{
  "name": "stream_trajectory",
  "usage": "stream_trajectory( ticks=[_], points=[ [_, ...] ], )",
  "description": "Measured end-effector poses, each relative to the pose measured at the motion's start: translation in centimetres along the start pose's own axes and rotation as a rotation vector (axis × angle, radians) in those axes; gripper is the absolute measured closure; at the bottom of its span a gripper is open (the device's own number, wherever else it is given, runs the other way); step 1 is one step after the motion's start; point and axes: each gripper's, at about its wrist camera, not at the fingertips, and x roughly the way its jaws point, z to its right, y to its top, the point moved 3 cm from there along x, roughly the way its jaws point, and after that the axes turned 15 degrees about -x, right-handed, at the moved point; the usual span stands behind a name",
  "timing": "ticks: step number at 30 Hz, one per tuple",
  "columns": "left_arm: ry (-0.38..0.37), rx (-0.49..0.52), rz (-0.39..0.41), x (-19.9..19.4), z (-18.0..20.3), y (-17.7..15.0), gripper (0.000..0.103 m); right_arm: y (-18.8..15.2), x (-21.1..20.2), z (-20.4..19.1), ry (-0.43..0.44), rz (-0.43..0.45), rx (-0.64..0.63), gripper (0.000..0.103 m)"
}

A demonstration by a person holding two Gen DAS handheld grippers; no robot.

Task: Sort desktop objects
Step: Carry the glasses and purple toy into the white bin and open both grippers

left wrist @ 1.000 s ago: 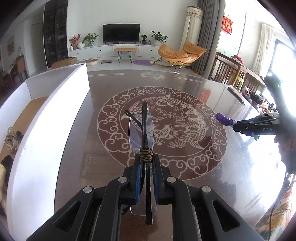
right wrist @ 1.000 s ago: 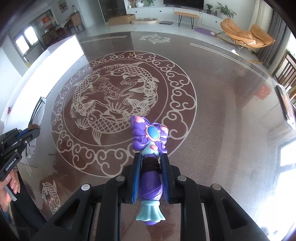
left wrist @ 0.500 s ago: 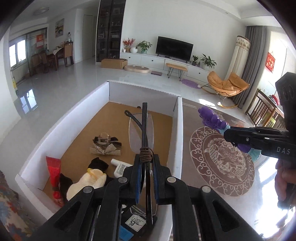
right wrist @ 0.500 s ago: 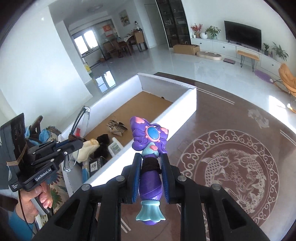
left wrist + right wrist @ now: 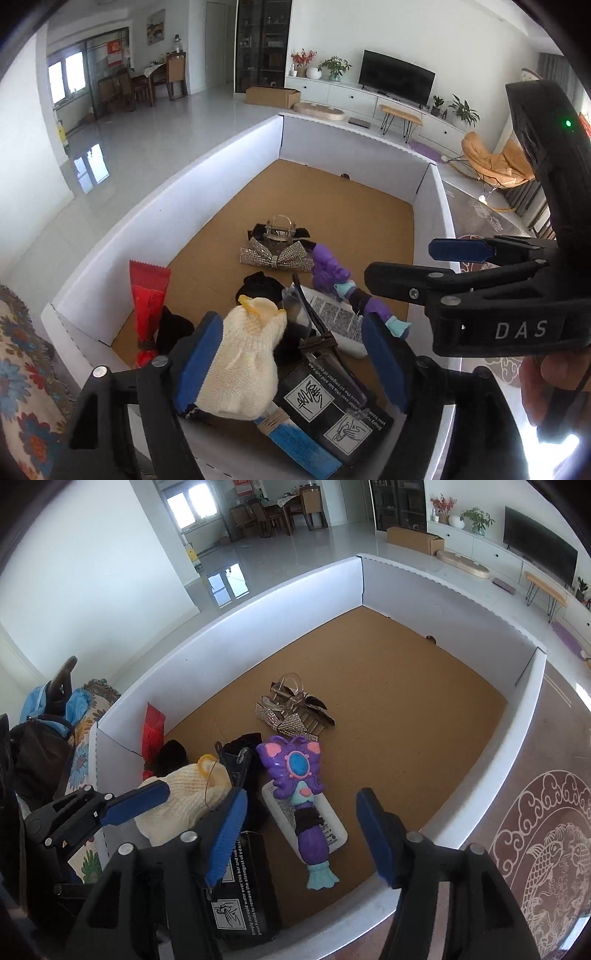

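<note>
While both units hang over white-walled box [image 5: 229,635] on bench [image 5: 554,760], left hand-held gripper [image 5: 291,363] jaws opening, nothing clamped; glasses [image 5: 310,317] lie below it on black packet [image 5: 332,406], beside cream knit glove [image 5: 243,362]. Right hand-held gripper [image 5: 299,830] jaws opening, released; purple toy wand [image 5: 295,782] lies on box floor across white labelled bottle [image 5: 332,830]. Rhinestone bow [image 5: 288,716] and red wrapper [image 5: 151,731] also in box.
</note>
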Motion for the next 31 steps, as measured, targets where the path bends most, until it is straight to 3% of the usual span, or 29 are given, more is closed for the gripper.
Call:
stream_trajectory(
  ticks=[1,2,4,6,10,13,18,23,28,31],
  points=[
    [0.021,-0.005,0.042,-0.8,0.1,0.2,0.005,0.0,-0.8,0.1,-0.010,0.018,-0.001,0.014],
    [0.053,-0.012,0.083,-1.7,0.0,0.5,0.000,-0.1,-1.8,0.3,-0.024,0.034,-0.009,0.013],
    [0.143,-0.037,0.138,-2.9,0.2,1.1,0.000,0.0,-4.3,0.9,-0.065,0.046,-0.038,0.007],
    [0.180,-0.054,0.156,-3.8,0.1,1.4,0.000,-0.1,-6.1,1.1,-0.122,0.050,-0.066,0.000],
    [0.291,-0.093,0.173,-5.0,0.4,1.0,0.000,-0.8,-8.6,2.0,-0.150,0.054,-0.075,0.000],
    [0.231,-0.086,0.190,-6.2,0.6,0.3,0.000,-1.3,-9.3,2.3,-0.171,0.049,-0.081,0.000],
    [0.195,-0.135,0.140,-6.7,0.3,0.2,0.000,-2.3,-9.6,2.4,-0.171,0.030,-0.091,0.000],
    [0.225,-0.170,0.193,-7.5,-0.2,0.2,0.000,-2.5,-9.4,1.8,-0.176,0.028,-0.121,0.000],
    [0.225,-0.187,0.182,-7.5,-0.8,0.1,0.000,-2.4,-8.7,1.3,-0.165,0.024,-0.133,0.000],
    [0.243,-0.208,0.233,-8.0,-1.2,-0.2,0.000,-2.3,-8.3,1.1,-0.157,0.024,-0.125,0.000]
  ],
)
